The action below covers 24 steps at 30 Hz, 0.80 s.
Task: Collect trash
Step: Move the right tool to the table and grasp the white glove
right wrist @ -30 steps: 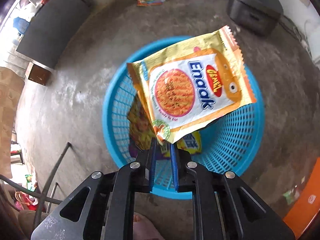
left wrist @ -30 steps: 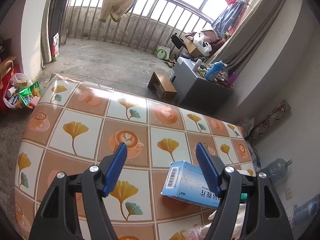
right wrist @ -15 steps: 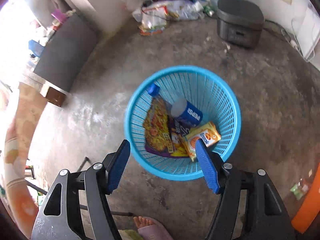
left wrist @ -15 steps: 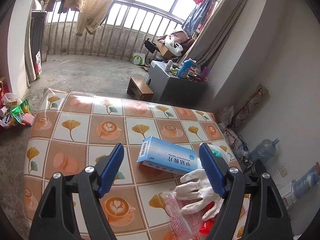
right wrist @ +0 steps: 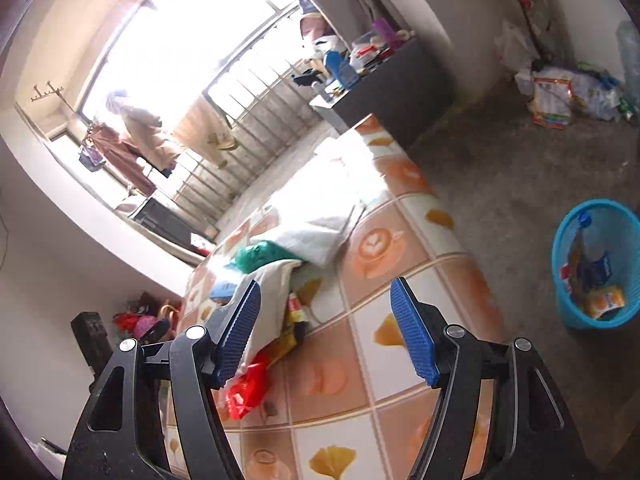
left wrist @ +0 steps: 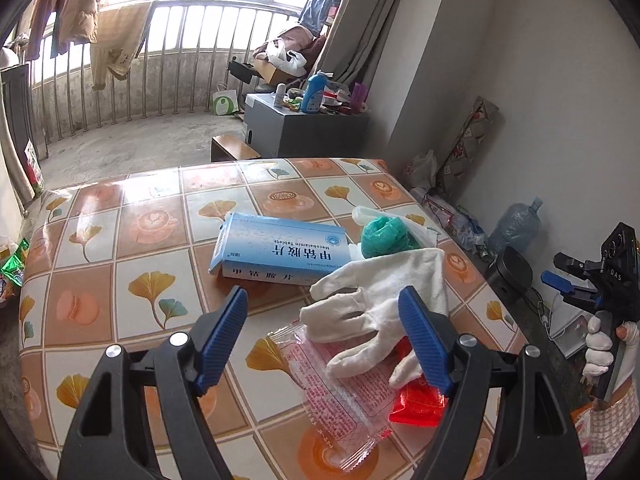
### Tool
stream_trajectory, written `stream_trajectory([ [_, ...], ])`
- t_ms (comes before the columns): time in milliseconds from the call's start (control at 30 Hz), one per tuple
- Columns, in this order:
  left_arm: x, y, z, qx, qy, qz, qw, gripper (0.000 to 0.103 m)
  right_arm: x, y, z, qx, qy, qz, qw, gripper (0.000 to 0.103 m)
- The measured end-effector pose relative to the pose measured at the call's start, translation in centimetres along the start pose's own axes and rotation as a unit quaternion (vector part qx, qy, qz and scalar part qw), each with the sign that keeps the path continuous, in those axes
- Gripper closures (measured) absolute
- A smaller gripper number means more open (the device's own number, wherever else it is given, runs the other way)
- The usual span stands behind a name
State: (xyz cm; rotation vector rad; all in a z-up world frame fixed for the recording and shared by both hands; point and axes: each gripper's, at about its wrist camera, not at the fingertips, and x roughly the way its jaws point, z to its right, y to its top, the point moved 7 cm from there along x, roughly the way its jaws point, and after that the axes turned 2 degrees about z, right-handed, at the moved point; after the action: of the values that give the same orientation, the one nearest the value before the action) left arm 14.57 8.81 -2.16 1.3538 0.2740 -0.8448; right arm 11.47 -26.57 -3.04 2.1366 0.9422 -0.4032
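1. The right claw (right wrist: 324, 328) is released and holds nothing. A second ago it was clenched on a yellow snack packet above the blue basket (right wrist: 560, 240). That packet now lies inside the basket, at about 3 o'clock in the right wrist view.

2. This claw has since swung up and away from the basket and faces the worktop (right wrist: 384, 248) again. I judge one delivery done and the next pick beginning.

3. The left claw (left wrist: 322, 332) is also released and empty, its jaws a little wider than a second ago. It has slid across the worktop, so the white glove (left wrist: 372, 304) and the clear printed wrapper (left wrist: 340, 392) now lie between its jaws, untouched.

4. Outward from the glove: a red packet (left wrist: 416, 404) at 5 o'clock, a green bag (left wrist: 384, 234) at 12 o'clock, and the blue tablet box (left wrist: 280, 248) at 10 o'clock.

5. In my judgement, all of this still waits on the worktop, so much of the collecting remains.
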Motion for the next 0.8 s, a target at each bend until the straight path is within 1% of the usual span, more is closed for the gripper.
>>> stream_trajectory([
  [67,1.0,-0.6,0.7,0.011,0.000,-0.011,0.9999,0.028,2.8,-1.0,-2.1,0.004,0.019,-0.024,1.000,0.039],
  [167,2.3,-1.6,1.6,0.021,-0.011,-0.033,0.9992,0.027,6.7,-1.7,-3.8,0.015,0.032,-0.051,0.998,0.045],
  [267,3.3,-2.9,2.0,0.019,-0.019,-0.061,0.9978,0.028,9.4,-1.9,-5.3,0.026,0.035,-0.071,0.996,0.050],
  [333,3.7,-3.9,2.0,0.013,-0.022,-0.080,0.9964,0.032,10.8,-1.7,-5.6,0.030,0.029,-0.078,0.996,0.052],
  [400,3.9,-4.8,1.8,0.009,-0.021,-0.098,0.9949,0.035,11.7,-1.5,-6.0,0.032,0.030,-0.083,0.996,0.056],
  [467,4.0,-5.7,1.3,0.003,-0.013,-0.114,0.9934,0.038,12.2,-1.5,-6.4,0.030,0.029,-0.089,0.995,0.060],
  [533,4.1,-6.4,0.6,-0.013,-0.010,-0.126,0.9919,0.043,12.6,-1.5,-6.5,0.029,0.026,-0.092,0.995,0.063],
  [567,4.2,-6.7,0.4,-0.023,-0.011,-0.131,0.9910,0.044,12.5,-1.6,-6.5,0.028,0.024,-0.092,0.995,0.066],
  [633,4.7,-7.3,0.0,-0.037,-0.013,-0.145,0.9887,0.051,12.6,-1.6,-6.1,0.031,0.023,-0.093,0.995,0.071],
  [667,4.9,-7.6,-0.1,-0.045,-0.014,-0.151,0.9874,0.052,12.6,-1.6,-6.0,0.033,0.024,-0.094,0.995,0.075],
  [700,4.9,-7.5,-0.2,-0.050,-0.016,-0.144,0.9882,0.053,12.6,-1.6,-5.9,0.035,0.023,-0.095,0.995,0.080],
  [733,5.0,-7.5,-0.1,-0.055,-0.023,-0.147,0.9874,0.054,12.7,-1.6,-5.7,0.035,0.020,-0.095,0.995,0.083],
  [800,5.1,-7.4,-0.2,-0.080,-0.046,-0.148,0.9847,0.056,12.5,-1.5,-5.6,0.037,0.023,-0.097,0.994,0.095],
])
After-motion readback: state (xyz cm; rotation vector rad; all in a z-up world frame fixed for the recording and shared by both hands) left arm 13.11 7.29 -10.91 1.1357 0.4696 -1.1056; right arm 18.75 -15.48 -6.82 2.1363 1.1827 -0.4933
